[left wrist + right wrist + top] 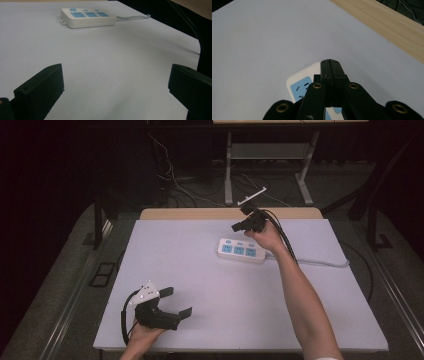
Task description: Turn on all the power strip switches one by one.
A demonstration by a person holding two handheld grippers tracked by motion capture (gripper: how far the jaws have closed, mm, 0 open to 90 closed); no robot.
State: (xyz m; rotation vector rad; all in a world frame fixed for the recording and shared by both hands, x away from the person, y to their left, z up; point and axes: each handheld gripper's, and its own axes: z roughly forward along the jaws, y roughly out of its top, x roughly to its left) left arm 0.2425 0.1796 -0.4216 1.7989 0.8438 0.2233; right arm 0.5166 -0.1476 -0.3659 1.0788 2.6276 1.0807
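A white power strip (241,250) with blue socket faces lies on the white table mat (210,285), its grey cord trailing off to the right. It sits far off in the left gripper view, power strip (87,17), and under the jaws in the right gripper view, power strip (299,85). My right gripper (235,226) hovers above the strip's far side, jaws pressed together with nothing between them, right gripper (330,62). Near the front left edge, my left gripper (177,301) rests low with its jaws spread wide and empty, left gripper (115,82).
A wooden strip (230,213) borders the mat's far edge. Beyond it stand a table frame (270,155) and loose cables on the floor. The power strip's cord (320,263) runs toward the mat's right edge.
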